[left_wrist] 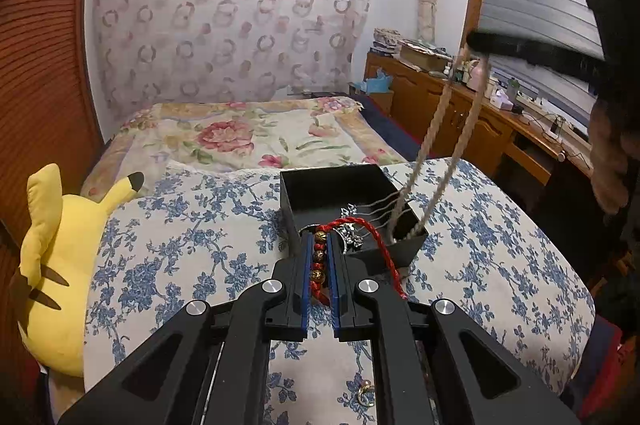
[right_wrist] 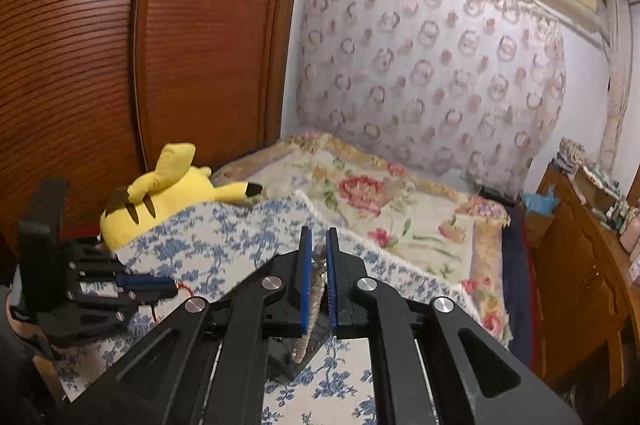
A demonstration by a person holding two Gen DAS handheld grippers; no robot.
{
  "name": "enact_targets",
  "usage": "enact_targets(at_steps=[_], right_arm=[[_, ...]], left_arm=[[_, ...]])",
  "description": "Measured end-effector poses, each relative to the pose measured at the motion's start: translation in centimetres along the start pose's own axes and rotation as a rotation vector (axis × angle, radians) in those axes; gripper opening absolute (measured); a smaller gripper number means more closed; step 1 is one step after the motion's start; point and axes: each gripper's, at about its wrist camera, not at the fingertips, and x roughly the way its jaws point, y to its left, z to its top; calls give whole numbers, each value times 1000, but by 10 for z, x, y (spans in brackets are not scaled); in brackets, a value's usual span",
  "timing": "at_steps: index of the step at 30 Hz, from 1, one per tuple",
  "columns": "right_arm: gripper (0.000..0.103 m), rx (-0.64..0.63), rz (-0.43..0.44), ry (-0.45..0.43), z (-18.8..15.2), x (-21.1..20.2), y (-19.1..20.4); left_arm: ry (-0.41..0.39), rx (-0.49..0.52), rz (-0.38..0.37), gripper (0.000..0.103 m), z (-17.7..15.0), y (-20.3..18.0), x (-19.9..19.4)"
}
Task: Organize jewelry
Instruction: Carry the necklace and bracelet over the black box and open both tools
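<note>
Nearest, the left gripper [left_wrist: 319,257] is clamped on a red beaded bracelet [left_wrist: 320,265] at centre frame, the right gripper [right_wrist: 319,265] pinching a beige rope necklace [left_wrist: 432,141] trailing from the black box [left_wrist: 320,185] (silver pieces inside), so sorting seems midway.

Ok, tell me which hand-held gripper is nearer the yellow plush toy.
Left. The left hand-held gripper, shut on a red beaded bracelet, sits just beside the yellow plush toy; the right hand-held gripper, holding a rope necklace, is farther off.

Both wrist cams look forward-down along their fingers, close over the blue-floral quilt [left_wrist: 168,225]. Shared: bed [right_wrist: 400,201], yellow plush [left_wrist: 52,265], patterned curtain [right_wrist: 432,81].
</note>
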Motion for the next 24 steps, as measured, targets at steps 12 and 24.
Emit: enact_targets(at_steps=[12, 24], right_arm=[[8, 23, 48, 143, -44, 57, 13], [9, 42, 82, 177, -69, 70, 11]], left_arm=[[0, 0, 24, 6, 29, 2, 31], [35, -13, 35, 6, 40, 1, 72]])
